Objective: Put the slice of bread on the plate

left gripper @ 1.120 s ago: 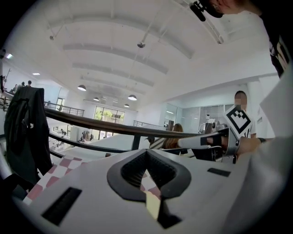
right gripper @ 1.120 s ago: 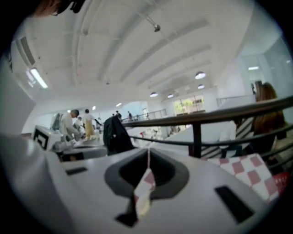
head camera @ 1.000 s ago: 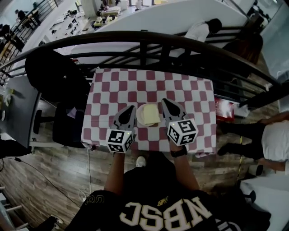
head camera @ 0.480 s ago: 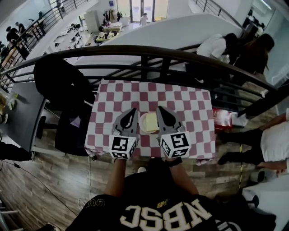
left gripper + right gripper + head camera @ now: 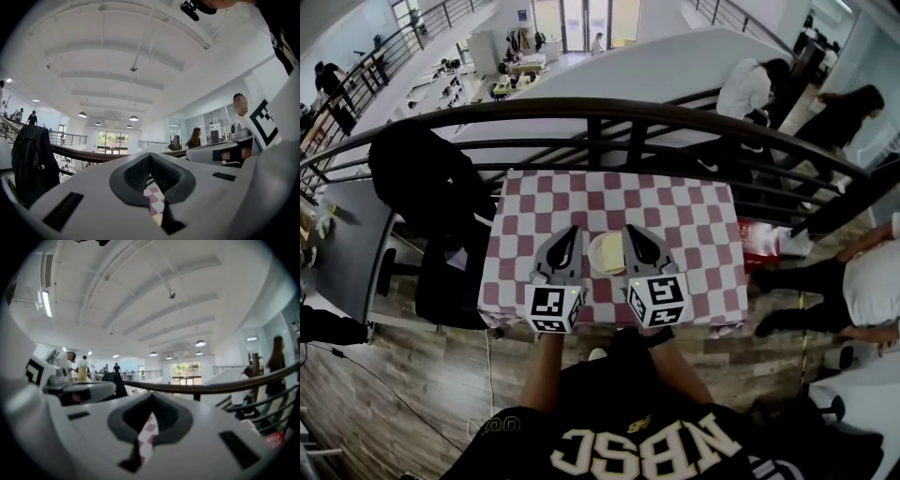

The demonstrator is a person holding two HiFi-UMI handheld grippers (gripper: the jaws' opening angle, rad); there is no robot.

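1. Already in place: slice of bread (image 5: pixel 615 247), pale and squarish. It lies flat on the plate (image 5: pixel 595 256), toward the plate's right side.
2. Plate: small, round and light. It sits on the checked tablecloth (image 5: pixel 694 220), about midway between the table's left and right edges and nearer the person's edge than the railing (image 5: pixel 600 105) edge.
3. Left gripper (image 5: pixel 573 231): jaws drawn together with nothing between them. Only a sliver of checked cloth shows through the slit in the left gripper view. It is held level above the table, just left of the plate, and appears clear of it.
4. Right gripper (image 5: pixel 629 229): jaws fully closed and empty, with the same sliver of cloth past the tips in its own view. It is held about level, just right of the plate, and its tip overlaps the plate's right rim in the head view. Contact cannot be told, though it looks raised.
5. Task status, as judged: the placing looks complete, since the bread rests on the plate and neither gripper holds it.
6. Remaining, as judged: nothing beyond drawing both grippers back toward the person's edge.
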